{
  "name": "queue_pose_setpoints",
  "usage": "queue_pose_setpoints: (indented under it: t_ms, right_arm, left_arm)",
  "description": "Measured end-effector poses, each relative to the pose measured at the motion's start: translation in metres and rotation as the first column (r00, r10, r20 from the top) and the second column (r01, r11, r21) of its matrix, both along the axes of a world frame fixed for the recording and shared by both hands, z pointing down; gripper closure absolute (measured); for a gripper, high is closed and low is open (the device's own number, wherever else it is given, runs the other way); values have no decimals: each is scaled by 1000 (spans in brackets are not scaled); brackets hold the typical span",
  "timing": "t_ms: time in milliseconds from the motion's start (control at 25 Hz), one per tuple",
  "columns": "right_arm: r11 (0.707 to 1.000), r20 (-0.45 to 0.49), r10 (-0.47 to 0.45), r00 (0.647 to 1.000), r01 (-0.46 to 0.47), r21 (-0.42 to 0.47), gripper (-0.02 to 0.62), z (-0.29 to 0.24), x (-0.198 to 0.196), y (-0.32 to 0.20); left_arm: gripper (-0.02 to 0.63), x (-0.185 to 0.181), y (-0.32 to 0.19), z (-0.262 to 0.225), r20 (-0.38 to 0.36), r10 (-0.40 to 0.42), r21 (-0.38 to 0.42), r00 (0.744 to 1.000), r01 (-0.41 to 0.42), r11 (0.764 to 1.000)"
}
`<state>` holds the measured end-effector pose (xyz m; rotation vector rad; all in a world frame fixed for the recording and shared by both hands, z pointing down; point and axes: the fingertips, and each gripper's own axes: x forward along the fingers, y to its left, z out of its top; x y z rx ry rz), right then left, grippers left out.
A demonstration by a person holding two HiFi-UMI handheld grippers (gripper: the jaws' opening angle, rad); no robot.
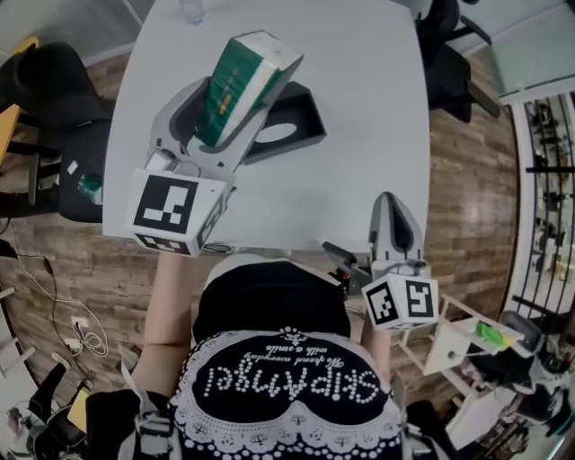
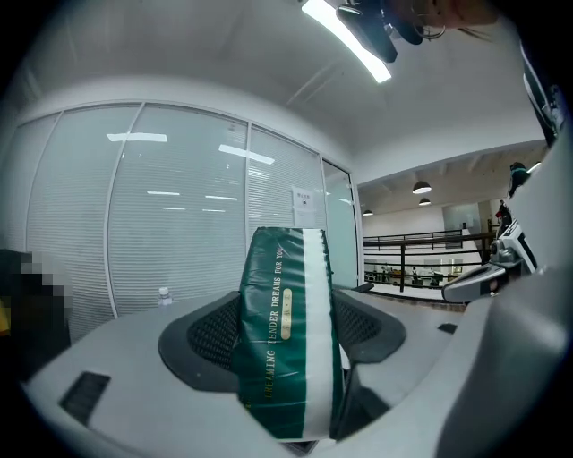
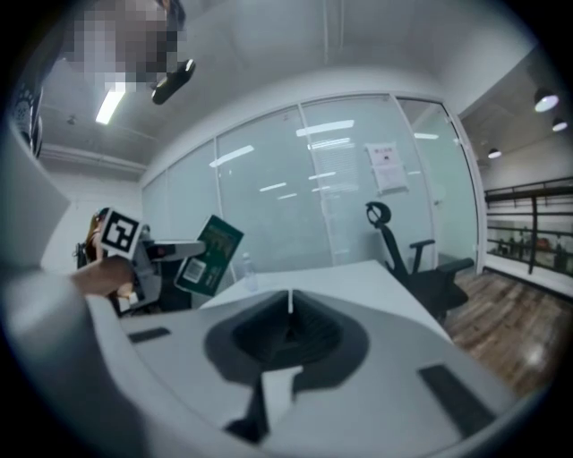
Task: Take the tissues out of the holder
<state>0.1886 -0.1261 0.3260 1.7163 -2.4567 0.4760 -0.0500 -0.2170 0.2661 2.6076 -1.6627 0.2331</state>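
Observation:
A green and white tissue pack [image 1: 238, 85] is clamped between the jaws of my left gripper [image 1: 235, 101], tilted and lifted above the white table [image 1: 359, 108]. In the left gripper view the pack [image 2: 286, 340] stands upright and fills the gap of the gripper [image 2: 291, 358]. The black tissue holder [image 1: 305, 112] lies on the table just right of the pack, its oval opening showing. My right gripper [image 1: 389, 201] hovers at the table's near edge, jaws pressed together with nothing between them [image 3: 288, 304]. From the right gripper view, the pack [image 3: 208, 255] hangs off to the left.
A clear bottle [image 1: 191, 9] stands at the table's far edge. Black office chairs sit at the left [image 1: 54, 81] and far right [image 1: 440, 36]. A white rack [image 1: 458, 346] stands by my right side. Glass walls surround the room.

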Motion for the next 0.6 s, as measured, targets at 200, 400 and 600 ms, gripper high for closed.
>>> queue_pose_setpoints:
  t_ms: [200,400,600]
  right_arm:
    - [1000,-11,2,1000,-2,12,560,-4,6,-6]
    - [1000,-18,-8,1000,9,18,561,-7,2,-12]
    - [1000,-19,-16,1000,16,26,561,-9,-2,-13]
  left_arm:
    - [273,-11,19,-7,-10,-38,11,999,38,999]
    - [273,-29,35,-15,-17,-98,45,995,99,994]
    - [273,-35,54,-18,-57,-105,62,993,109,992]
